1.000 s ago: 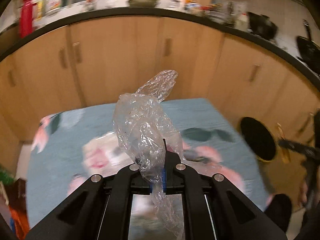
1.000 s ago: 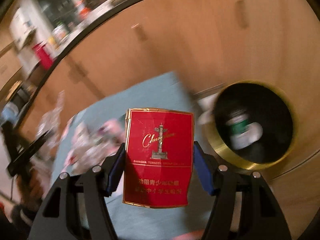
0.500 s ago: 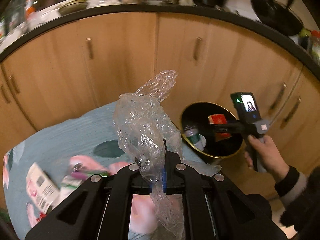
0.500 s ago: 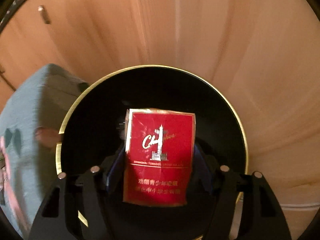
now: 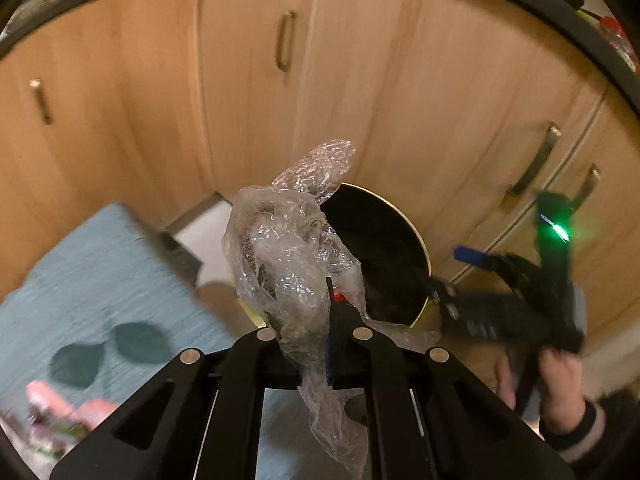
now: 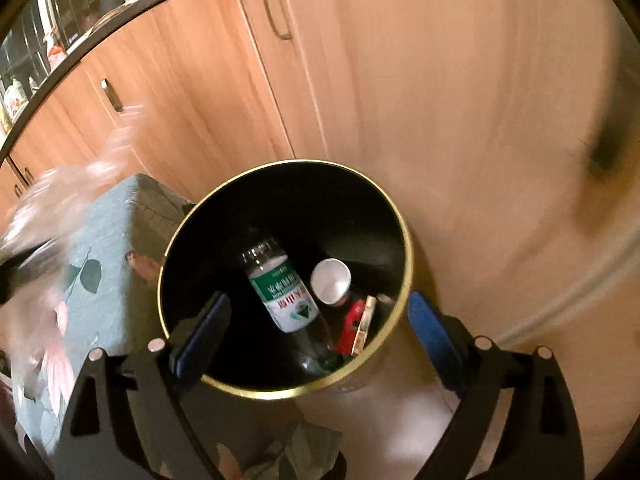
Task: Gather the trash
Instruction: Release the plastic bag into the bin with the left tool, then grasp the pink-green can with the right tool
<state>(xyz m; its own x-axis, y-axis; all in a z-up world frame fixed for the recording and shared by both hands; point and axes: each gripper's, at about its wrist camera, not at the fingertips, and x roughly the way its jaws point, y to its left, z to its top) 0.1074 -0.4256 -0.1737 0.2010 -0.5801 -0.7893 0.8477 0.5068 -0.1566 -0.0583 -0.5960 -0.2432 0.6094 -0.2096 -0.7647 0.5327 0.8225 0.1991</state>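
Note:
My left gripper [image 5: 318, 320] is shut on a crumpled clear plastic bag [image 5: 288, 248], held up just left of a black trash bin with a gold rim [image 5: 416, 236]. My right gripper [image 6: 316, 336] is open and empty, just above the near rim of the bin [image 6: 406, 236]. In the bin lie the red cigarette pack [image 6: 354, 326], a clear bottle with a green label [image 6: 282, 292] and a white cup [image 6: 331, 282]. The right gripper also shows blurred in the left wrist view [image 5: 460, 276], at the bin's right side.
Wooden cabinet doors [image 6: 360, 80] stand right behind the bin. A table with a teal flowered cloth [image 5: 88, 280] lies to the bin's left and also shows in the right wrist view [image 6: 100, 280]. The person's hand [image 5: 556, 376] holds the right gripper.
My right gripper has opened and the red cigarette pack has dropped into the bin. My left gripper has swung right toward the bin, still holding the plastic bag.

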